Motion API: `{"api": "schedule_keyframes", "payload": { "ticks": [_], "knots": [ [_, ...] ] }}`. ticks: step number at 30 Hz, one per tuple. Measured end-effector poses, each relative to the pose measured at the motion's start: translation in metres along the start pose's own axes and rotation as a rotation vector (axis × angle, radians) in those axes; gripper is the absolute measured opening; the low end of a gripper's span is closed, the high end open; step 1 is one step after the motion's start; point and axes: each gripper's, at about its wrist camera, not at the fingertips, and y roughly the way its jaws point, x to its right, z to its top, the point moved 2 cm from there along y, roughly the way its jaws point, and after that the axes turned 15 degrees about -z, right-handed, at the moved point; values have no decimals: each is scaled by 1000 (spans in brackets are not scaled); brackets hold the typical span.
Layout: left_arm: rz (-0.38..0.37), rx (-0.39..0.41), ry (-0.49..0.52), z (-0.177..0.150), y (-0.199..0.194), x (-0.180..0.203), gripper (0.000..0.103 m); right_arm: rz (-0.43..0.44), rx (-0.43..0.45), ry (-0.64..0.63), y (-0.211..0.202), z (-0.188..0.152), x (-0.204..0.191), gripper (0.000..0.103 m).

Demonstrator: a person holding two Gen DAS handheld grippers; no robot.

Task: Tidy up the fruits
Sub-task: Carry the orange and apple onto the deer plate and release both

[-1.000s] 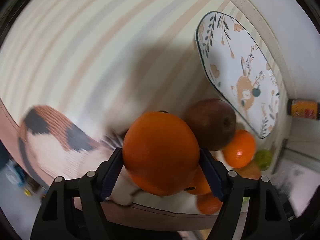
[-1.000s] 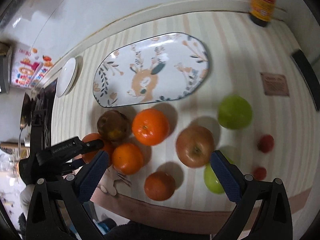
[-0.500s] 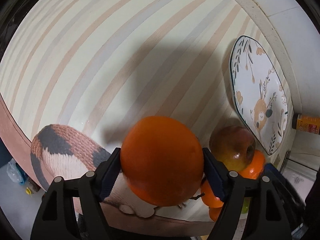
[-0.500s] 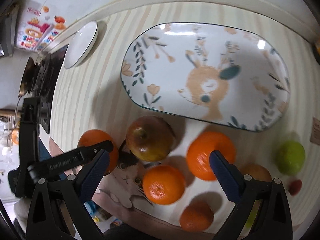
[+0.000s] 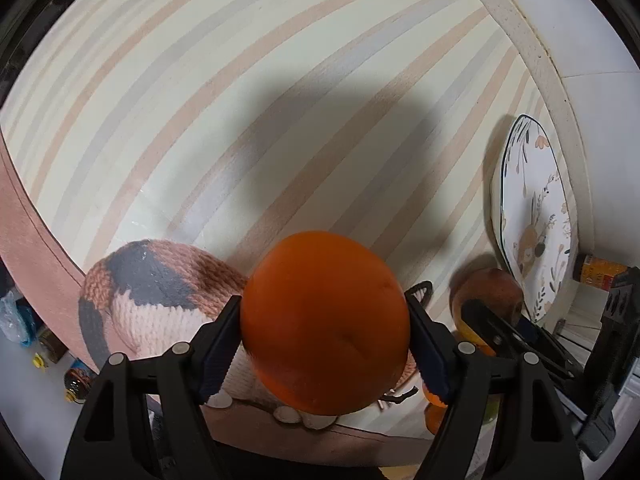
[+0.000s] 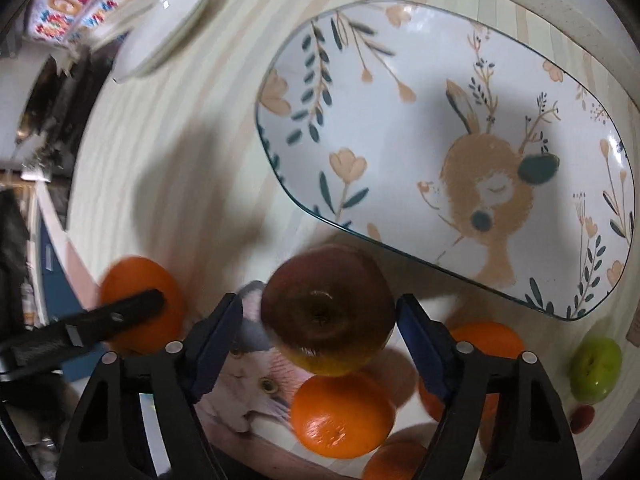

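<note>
My left gripper [image 5: 324,332] is shut on a big orange [image 5: 325,322] and holds it above the striped tablecloth; that orange also shows at the left of the right wrist view [image 6: 140,300]. My right gripper [image 6: 320,320] is open, its jaws on either side of a red-yellow apple [image 6: 328,312] on the table, with a gap on each side. The apple also shows in the left wrist view [image 5: 486,294]. The oval deer-print plate [image 6: 400,120] lies just beyond the apple and is empty. More oranges [image 6: 340,412] lie near the apple.
A green apple [image 6: 596,368] and a small red fruit [image 6: 582,418] lie at the right. A small white dish [image 6: 164,28] stands far left. A cat picture [image 5: 160,292] is on the cloth's front edge. A bottle [image 5: 596,274] stands by the wall.
My right gripper has moved forward and down around the red-yellow apple. My left gripper has carried the orange leftward, away from the fruit pile and the plate.
</note>
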Motion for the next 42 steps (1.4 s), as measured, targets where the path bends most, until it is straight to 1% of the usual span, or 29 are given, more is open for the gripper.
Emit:
{"api": "schedule_keyframes", "payload": {
  "ticks": [3,5,8,11,12,15,18,19,21,24,27,28,32,34,36,42],
  "knots": [
    [45,17,45,-4,5,5,75,14,17,-6,-1,-2,2,71],
    [43,17,69,-3,4,12,75,11,25,-8,-3,-7,8,71],
    [49,24,118,-4,1,26,75,37,43,2,-10,-12,13,71],
    [60,38,172,-2,-9,41,75,74,86,23,-27,-16,20,71],
    [61,45,190,0,-5,56,75,89,104,37,-36,-17,26,71],
    [44,70,261,8,-23,84,75,133,149,94,-60,-19,53,71],
    [10,71,334,19,-26,128,75,125,201,153,-81,-13,93,71],
    [-5,60,357,25,-23,143,75,118,216,157,-83,-5,104,71],
    [-26,25,394,38,-7,173,75,74,209,191,-76,18,131,71],
    [-7,-48,432,56,33,206,75,48,175,216,-59,40,155,71],
    [29,-127,455,72,74,225,75,26,146,226,-44,60,166,71],
    [34,-152,455,76,84,226,75,24,141,234,-41,63,171,71],
    [29,-241,410,87,124,235,75,25,114,259,-29,77,184,71],
    [37,-262,398,88,135,237,75,19,114,261,-26,81,188,71],
    [52,-274,400,87,141,240,76,12,117,257,-25,79,184,71],
    [121,-256,440,80,144,250,76,16,96,245,-17,73,183,72]
  ]
}}
